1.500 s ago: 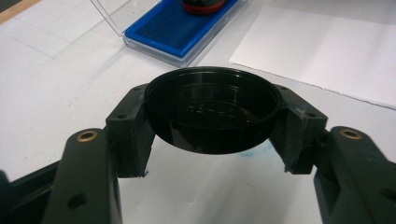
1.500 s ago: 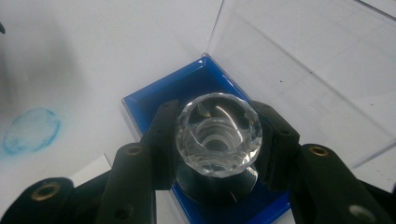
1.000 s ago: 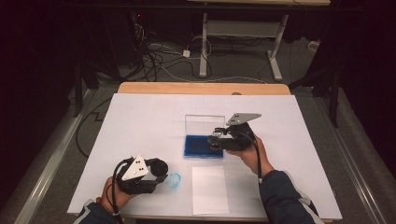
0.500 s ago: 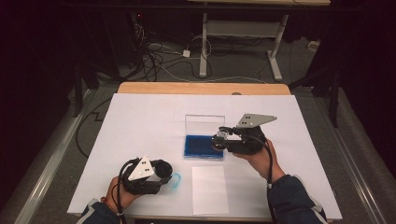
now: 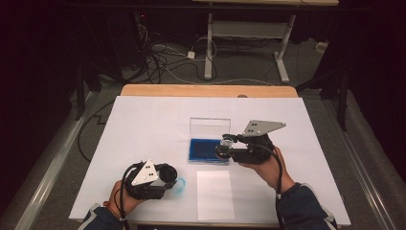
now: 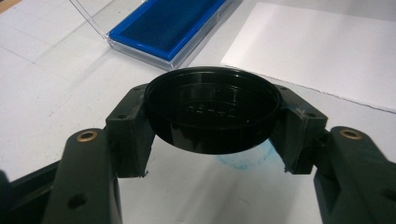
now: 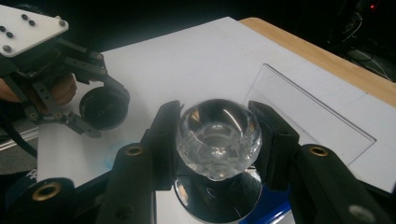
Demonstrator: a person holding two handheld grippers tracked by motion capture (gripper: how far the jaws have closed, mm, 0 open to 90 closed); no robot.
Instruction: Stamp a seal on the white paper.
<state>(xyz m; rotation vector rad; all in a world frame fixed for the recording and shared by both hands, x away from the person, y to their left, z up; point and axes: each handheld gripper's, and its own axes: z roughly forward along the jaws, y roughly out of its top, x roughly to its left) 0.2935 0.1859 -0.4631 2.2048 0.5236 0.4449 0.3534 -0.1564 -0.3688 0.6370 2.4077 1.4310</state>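
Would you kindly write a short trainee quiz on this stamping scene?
1. True or false: the left gripper is shut on a black cap.
2. What does the right gripper hold? A) a clear-knobbed stamp B) a pen C) a blue cloth
3. Fill in: the blue ink pad has its clear lid standing ____.

Key: 1 true. 2 A, the stamp, which hangs over the pad's edge. 3 open. A white sheet lies nearer the person, and a blue smudge marks the table by the cap.

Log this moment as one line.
left tongs: shut on black cap | right tongs: shut on clear stamp, over blue ink pad | paper sheet: blank
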